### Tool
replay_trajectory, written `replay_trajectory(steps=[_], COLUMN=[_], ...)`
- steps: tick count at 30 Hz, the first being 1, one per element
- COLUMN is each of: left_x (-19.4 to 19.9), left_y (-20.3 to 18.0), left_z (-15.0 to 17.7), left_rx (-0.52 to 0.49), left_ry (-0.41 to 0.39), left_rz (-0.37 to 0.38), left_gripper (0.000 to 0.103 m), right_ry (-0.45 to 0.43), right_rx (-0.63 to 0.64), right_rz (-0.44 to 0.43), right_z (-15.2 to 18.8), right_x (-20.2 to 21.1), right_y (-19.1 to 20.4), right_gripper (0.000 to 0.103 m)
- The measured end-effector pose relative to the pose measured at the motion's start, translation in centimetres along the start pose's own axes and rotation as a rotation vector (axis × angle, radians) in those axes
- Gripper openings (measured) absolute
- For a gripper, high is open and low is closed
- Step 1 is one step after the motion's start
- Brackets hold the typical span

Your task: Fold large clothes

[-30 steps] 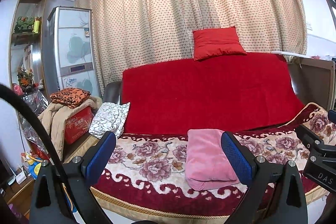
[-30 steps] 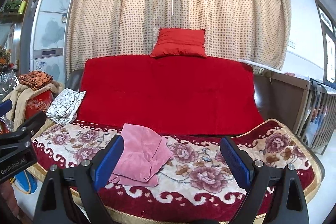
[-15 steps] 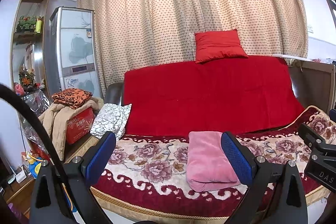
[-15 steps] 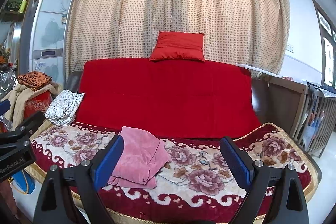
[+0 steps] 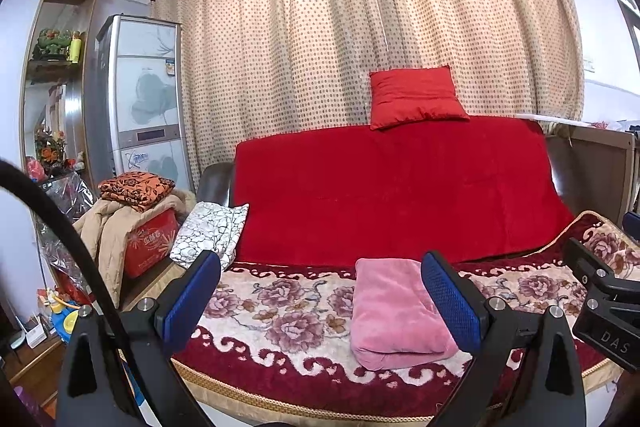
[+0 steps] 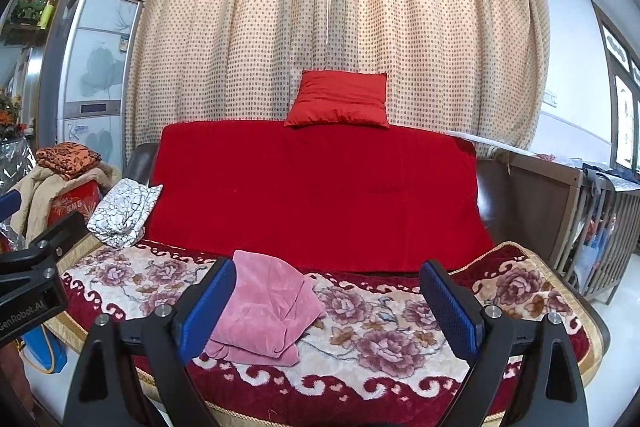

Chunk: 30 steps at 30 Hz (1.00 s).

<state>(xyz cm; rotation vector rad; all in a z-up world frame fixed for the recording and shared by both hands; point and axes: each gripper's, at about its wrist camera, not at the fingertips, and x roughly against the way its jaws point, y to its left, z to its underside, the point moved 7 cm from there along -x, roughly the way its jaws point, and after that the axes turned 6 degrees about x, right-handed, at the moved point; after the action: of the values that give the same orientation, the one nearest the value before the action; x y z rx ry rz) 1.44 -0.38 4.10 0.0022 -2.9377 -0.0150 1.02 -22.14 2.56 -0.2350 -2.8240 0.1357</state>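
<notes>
Left gripper (image 5: pixel 320 301): blue-padded jaws spread wide, holding nothing. Right gripper (image 6: pixel 330 301): jaws equally wide, also empty. Both hang clear of the floral plush sofa seat cover (image 5: pixel 280 319). The folded pink velour garment (image 6: pixel 266 309) lies on that cover, ahead of the jaws, just inside the left gripper's right jaw and the right gripper's left jaw. Beyond: red blanket-draped backrest (image 6: pixel 316 187), small red cushion (image 6: pixel 340 105), dotted beige curtain (image 6: pixel 320 27).

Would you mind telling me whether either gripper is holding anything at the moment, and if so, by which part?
Nothing is held. The left gripper and right gripper are both open and empty; the folded pink garment lies free on the floral sofa cover.
</notes>
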Motion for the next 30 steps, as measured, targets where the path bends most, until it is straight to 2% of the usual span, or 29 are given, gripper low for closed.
replay_trajectory(steps=[19,30], left_x=[0.4,-0.3], left_y=[0.1,0.7], left_z=[0.1,0.8], left_rx=[-0.008,0.004], left_ry=[0.007,0.031], left_rz=[0.042,0.04], left_gripper=[0.1,0.1], right_ry=[0.015,0.036], right_rx=[0.029,0.048], right_rz=[-0.011,-0.014], right_z=[0.1,0.8], right_x=[-0.1,-0.5], right_y=[1.0,2.0], right_gripper=[0.095,0.095])
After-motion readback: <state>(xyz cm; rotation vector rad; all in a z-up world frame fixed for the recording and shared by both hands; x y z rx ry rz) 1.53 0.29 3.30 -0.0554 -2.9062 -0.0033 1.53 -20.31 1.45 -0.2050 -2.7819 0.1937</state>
